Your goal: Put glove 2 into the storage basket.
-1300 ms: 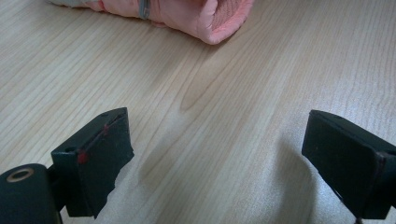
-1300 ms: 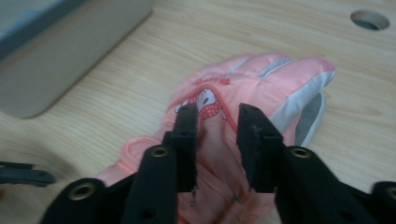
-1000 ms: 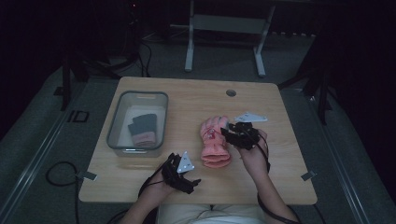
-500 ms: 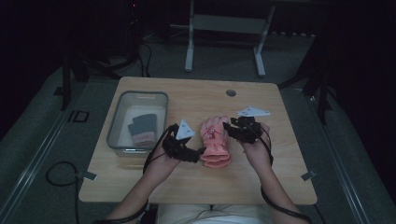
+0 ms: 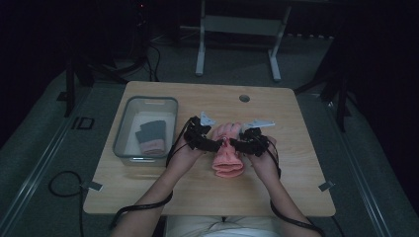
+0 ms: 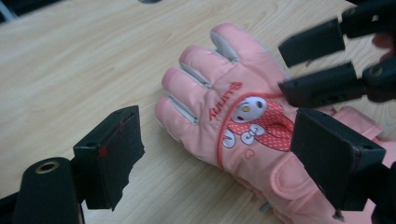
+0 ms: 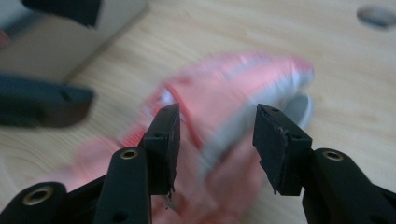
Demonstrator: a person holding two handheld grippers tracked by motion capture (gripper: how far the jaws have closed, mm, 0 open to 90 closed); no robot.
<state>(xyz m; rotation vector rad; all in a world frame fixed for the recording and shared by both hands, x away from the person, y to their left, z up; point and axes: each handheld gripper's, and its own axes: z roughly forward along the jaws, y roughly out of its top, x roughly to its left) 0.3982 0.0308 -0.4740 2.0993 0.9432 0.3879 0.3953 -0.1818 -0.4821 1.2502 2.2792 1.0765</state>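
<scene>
High view: pink glove (image 5: 228,157) flat on the worktop (image 5: 291,163), near the middle, palm down, fingertips pointing far, cuff towards the near edge. Just left of it, a clear bin (image 5: 146,100) with dark gloves (image 5: 150,137) inside, probably where this glove belongs too.

Left gripper (image 5: 218,146) at the glove's left side, right gripper (image 5: 233,144) at its right side, tips nearly meeting over the glove's middle, so likely a two-sided pickup that keeps the soft fabric from sagging.

Left gripper view: fingers (image 6: 112,154) apart and just closing a little, glove lying between them, no pad pressing yet; right-hand pad hanging over the cuff end. Printed cartoon face and lettering facing up.

Right gripper view: blurred, fingers (image 7: 164,140) apart and just opening wider, poised above the glove with nothing clamped. Probably widening to take in the padded thickness before the pinch.
</scene>
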